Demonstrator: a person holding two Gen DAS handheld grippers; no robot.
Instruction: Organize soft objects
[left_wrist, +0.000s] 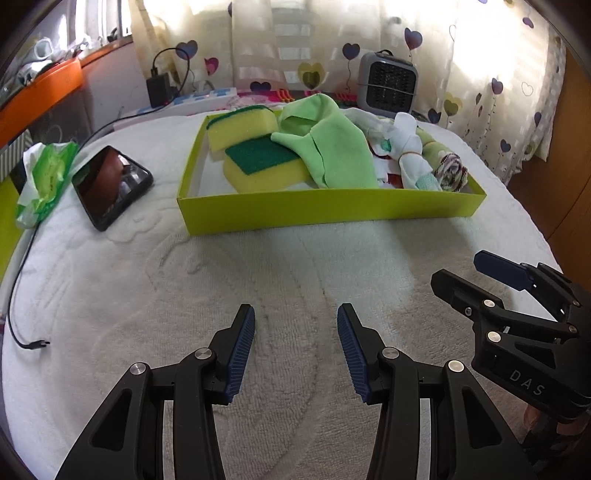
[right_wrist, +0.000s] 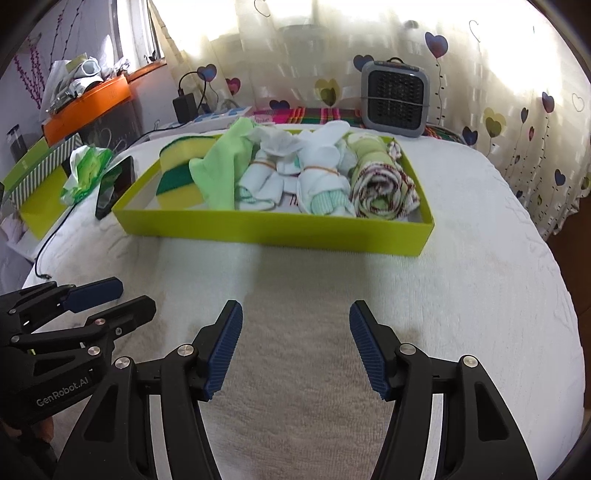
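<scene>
White towelling covers the table (left_wrist: 147, 280), and behind it hangs a pale curtain (right_wrist: 498, 92) with printed hearts. On the far half of the table stands a shallow lime-green box (left_wrist: 325, 212), and all the soft things lie inside it. At its left end are two yellow sponges (left_wrist: 242, 127) with green scouring sides, one leaning on the other. Next to them lies a light green cloth (left_wrist: 332, 147), partly over the near sponge. Then come small white socks (right_wrist: 321, 173) tied in bundles with rubber bands, and at the right end a rolled patterned cloth (right_wrist: 380, 188). Left of the box, on the towelling, lie a dark phone (left_wrist: 110, 184) and a green pack of tissues (left_wrist: 44, 177). A small grey fan (right_wrist: 395, 99) stands behind the box. Both tools hover over the bare near part of the table, side by side. The left gripper (left_wrist: 295, 350) has its blue pads well apart and holds nothing. The right gripper (right_wrist: 295, 350) is also wide apart and empty.
</scene>
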